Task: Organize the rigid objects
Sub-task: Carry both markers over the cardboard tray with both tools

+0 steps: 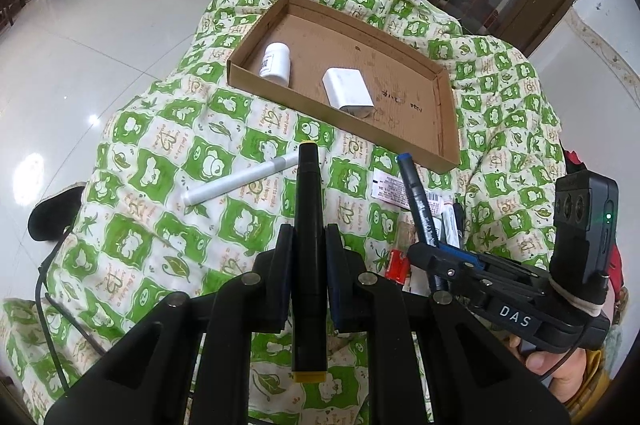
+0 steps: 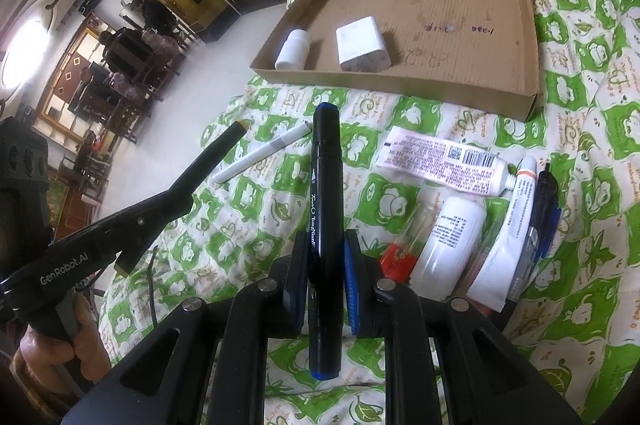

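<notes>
Here the left hand-held gripper (image 1: 310, 241) clamps a yellow-capped black marker (image 1: 309, 245) at lower centre; the right hand-held gripper (image 2: 325, 245) clamps a blue-capped marker (image 2: 326, 225) below the cardboard tray (image 2: 400, 81).

tube (image 2: 446, 161) print too small to read, tray (image 2: 532, 37) writing blurred

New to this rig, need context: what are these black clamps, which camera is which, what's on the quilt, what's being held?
No robot arm here: a person holds a two-finger clamp in each hand, each with a fisheye camera looking along its fingers. In the left view, the left gripper is shut on a black marker with yellow ends. In the right view, the right gripper is shut on a black marker with blue ends. Ahead, on a green-and-white quilt, lies a cardboard tray holding a white bottle and a white charger block. Loose on the quilt: a white pen, tubes, another bottle.
</notes>
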Motion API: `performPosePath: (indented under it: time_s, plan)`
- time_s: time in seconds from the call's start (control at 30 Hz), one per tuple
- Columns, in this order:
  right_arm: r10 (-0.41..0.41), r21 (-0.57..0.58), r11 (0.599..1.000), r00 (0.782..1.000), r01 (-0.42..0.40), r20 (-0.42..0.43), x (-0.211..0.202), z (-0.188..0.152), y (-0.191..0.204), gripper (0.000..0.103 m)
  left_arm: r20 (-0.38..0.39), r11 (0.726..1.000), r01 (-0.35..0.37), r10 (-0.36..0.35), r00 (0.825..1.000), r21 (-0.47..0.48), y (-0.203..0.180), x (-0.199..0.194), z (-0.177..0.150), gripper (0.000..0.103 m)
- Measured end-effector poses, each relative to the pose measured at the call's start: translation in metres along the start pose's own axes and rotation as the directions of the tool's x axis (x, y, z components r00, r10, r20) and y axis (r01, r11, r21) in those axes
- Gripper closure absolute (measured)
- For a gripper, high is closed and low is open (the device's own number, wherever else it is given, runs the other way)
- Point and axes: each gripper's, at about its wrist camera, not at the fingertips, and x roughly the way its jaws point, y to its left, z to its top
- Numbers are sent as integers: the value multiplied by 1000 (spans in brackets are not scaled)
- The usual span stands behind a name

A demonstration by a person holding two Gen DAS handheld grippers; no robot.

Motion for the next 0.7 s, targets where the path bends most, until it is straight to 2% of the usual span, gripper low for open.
performPosePath:
  time_s: [0.7]
  plan:
    - [25, 78, 997, 998, -29, 57, -20, 22, -27, 88, 24, 999, 33, -34, 999, 42, -13, 4, 27, 91]
